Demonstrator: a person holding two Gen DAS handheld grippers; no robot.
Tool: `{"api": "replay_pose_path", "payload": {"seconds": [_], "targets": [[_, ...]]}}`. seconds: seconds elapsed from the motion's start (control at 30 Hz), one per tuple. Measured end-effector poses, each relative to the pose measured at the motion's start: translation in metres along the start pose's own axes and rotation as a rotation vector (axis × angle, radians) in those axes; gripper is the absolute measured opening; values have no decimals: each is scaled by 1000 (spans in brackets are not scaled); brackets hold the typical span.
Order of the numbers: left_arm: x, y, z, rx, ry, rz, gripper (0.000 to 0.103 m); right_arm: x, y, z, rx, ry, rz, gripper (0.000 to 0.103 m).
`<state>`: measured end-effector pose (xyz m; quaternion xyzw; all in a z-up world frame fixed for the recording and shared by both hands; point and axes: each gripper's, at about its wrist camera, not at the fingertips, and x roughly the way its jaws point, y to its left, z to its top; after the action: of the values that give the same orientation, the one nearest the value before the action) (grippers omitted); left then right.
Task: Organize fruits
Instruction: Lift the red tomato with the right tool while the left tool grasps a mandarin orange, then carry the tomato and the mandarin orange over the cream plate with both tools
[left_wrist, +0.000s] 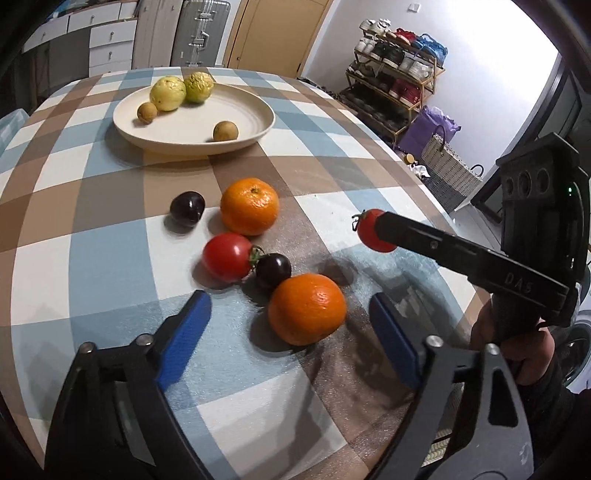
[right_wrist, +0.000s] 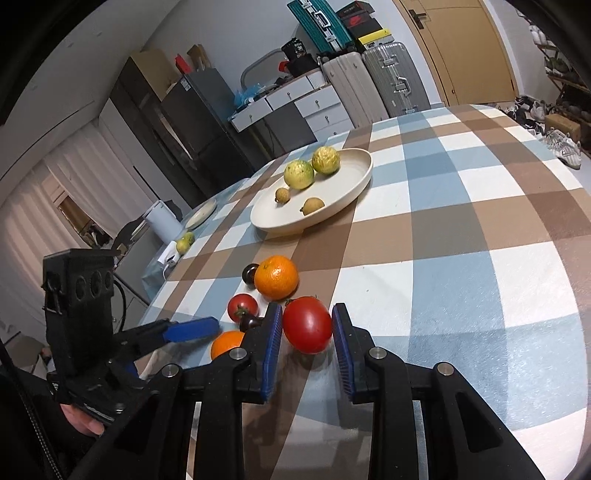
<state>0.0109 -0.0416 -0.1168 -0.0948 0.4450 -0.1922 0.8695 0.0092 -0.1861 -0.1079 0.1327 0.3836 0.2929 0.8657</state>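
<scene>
My right gripper (right_wrist: 307, 308) is shut on a red tomato (right_wrist: 307, 328) and holds it just above the checked tablecloth; the same tomato (left_wrist: 369, 230) shows at the right of the left wrist view. My left gripper (left_wrist: 288, 301) stands open, its blue pads on either side of the near orange (left_wrist: 306, 308) without touching it. Behind that orange lie a dark fruit (left_wrist: 273, 270), a second red tomato (left_wrist: 226, 256), a far orange (left_wrist: 249, 206) and another dark fruit (left_wrist: 187, 208). The cream plate (left_wrist: 192, 144) beyond holds two yellow-green fruits and two small brown ones.
The round table's edge (left_wrist: 424, 173) curves close on the right, with a woven basket (left_wrist: 448, 166) and a shoe rack (left_wrist: 395, 74) on the floor beyond. At the table's far left stand a white jug (right_wrist: 162, 221), a small plate (right_wrist: 201, 216) and a yellow-green fruit (right_wrist: 183, 243).
</scene>
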Motion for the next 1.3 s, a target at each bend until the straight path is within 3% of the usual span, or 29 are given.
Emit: {"api": "replay_pose_path", "payload": {"seconds": [0.13,0.4,1.3], "targets": [[4,-6,-1,20,17,-14,76,-2,-3,-1,12,-3,7,28],[8,-8,-2,30,33,-16,40,-6,-6,-3,26,-16,13,28],[-9,-12,5,42,27,-114,39,-4,-2,10,3,-16,-36,28]]}}
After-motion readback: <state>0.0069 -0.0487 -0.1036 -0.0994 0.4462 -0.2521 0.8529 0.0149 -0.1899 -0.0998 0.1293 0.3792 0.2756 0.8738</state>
